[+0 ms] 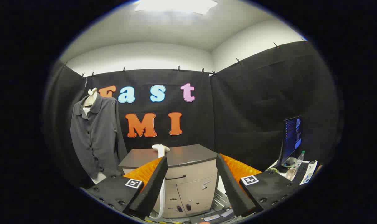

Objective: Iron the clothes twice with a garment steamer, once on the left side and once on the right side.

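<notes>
A dark grey buttoned shirt hangs on a pale mannequin bust at the booth's left wall. The white garment steamer head rests on top of a grey cabinet, with its white hose running down the cabinet's front. My gripper is open, well back from the cabinet, and its two fingers frame the cabinet top with nothing between them. The steamer head lies just beyond my left finger. The shirt hangs further off, to the left of that finger.
The cabinet has a drawer with a handle and two lower doors. To the right beyond my right finger stand a monitor, a plastic bottle, a keyboard and papers on a desk. Black cloth walls close the booth behind and at both sides.
</notes>
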Demonstrator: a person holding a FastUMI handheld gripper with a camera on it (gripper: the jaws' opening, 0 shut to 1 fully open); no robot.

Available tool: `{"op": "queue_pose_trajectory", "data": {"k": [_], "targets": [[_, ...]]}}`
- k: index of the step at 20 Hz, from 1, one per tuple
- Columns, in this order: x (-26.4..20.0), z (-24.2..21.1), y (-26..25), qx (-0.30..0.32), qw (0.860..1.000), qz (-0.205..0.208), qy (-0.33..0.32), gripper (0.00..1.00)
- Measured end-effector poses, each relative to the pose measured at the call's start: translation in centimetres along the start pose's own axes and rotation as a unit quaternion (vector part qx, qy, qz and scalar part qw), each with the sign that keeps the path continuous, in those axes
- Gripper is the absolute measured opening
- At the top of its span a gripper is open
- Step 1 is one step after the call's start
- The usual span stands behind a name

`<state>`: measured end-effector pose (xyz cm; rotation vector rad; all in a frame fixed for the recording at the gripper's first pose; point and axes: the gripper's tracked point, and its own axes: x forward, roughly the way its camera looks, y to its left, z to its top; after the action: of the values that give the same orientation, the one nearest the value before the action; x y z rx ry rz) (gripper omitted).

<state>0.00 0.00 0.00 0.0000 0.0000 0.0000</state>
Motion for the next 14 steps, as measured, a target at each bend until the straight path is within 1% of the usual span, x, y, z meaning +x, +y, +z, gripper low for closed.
{"op": "queue_pose_trajectory", "data": {"k": [2, 11, 14], "targets": [[-0.3, 0.3, -0.7, -0.008, 1.000, -0.005, -0.001, 0.99], [-2.2, 1.3, -2.3, -0.005, 1.000, -0.019, -0.004, 0.99], [-2.0, 1.5, -1.7, -0.005, 1.000, -0.013, -0.007, 0.99]]}}
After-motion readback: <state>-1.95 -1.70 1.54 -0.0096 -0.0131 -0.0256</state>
